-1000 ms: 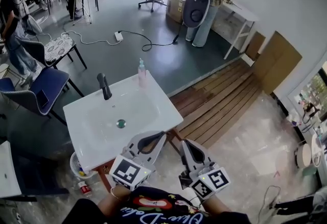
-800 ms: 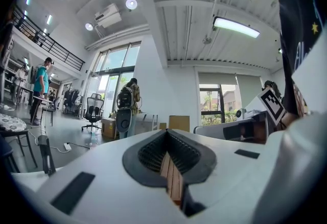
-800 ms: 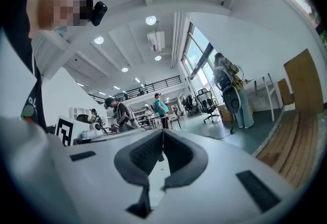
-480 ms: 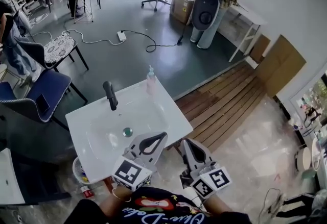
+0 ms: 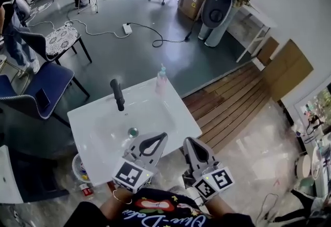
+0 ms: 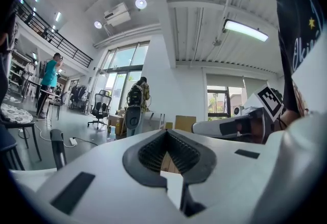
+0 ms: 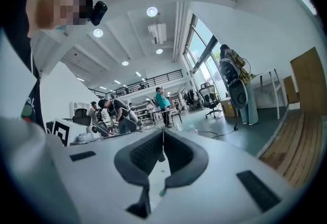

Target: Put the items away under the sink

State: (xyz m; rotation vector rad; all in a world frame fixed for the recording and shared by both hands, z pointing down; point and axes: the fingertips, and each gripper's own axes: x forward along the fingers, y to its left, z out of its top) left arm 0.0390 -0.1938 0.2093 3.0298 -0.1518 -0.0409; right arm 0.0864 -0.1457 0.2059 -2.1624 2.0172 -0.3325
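Head view: I hold left gripper (image 5: 161, 137) and right gripper (image 5: 187, 141) closed, empty, by the sink's (image 5: 95, 130) near edge, soap bottle (image 5: 161, 81) on its far edge.

We look down on a white sink (image 5: 98, 122) with a drain (image 5: 133, 131) in the middle of its basin. A black faucet (image 5: 118, 95) stands at its far edge, and a pink soap bottle (image 5: 162, 81) with a teal pump stands at its far right corner. On the floor (image 5: 248, 169) beside the sink's near left corner we see a round white container (image 5: 76, 166) and a small white-and-red bottle (image 5: 85, 190).
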